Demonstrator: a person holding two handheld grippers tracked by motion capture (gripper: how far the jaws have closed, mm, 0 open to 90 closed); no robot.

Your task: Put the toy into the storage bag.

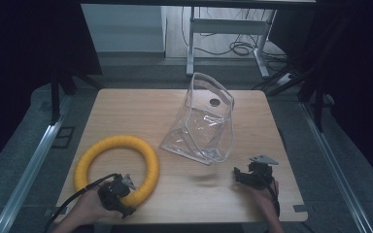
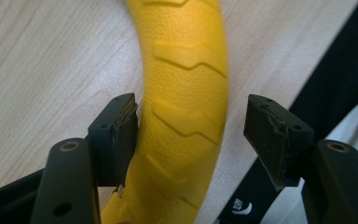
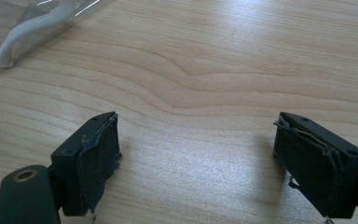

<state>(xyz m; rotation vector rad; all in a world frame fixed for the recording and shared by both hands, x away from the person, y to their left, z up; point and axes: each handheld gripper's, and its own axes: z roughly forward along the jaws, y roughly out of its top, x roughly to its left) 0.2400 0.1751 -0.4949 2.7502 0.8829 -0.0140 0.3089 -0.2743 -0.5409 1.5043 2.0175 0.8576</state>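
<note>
Presently | left gripper (image 2: pixel 189 123): jaws apart, straddling yellow ribbed ring (image 2: pixel 182 112), one pad touching, other clear | right gripper (image 3: pixel 196 158): jaws apart over bare wooden table (image 3: pixel 223 70), clear plastic pouch (image 3: pixel 37 28) ahead-left | step, likely: grasping ring | next: close squarely.

The worktop (image 1: pixel 126 111) is pale wood-look board, smooth and faintly shiny, with wavy grain showing. The yellow ring (image 2: pixel 182 93) looks like matt rubber or foam, its skin finely pebbled with raised zigzag ridges. The bag (image 1: pixel 204 121) is clear, glossy soft plastic with a whitish edge. The left gripper (image 2: pixel 191 135) and right gripper (image 3: pixel 196 158) are matt black plastic; their pads (image 3: pixel 98 158) look rubbery and frayed.
</note>
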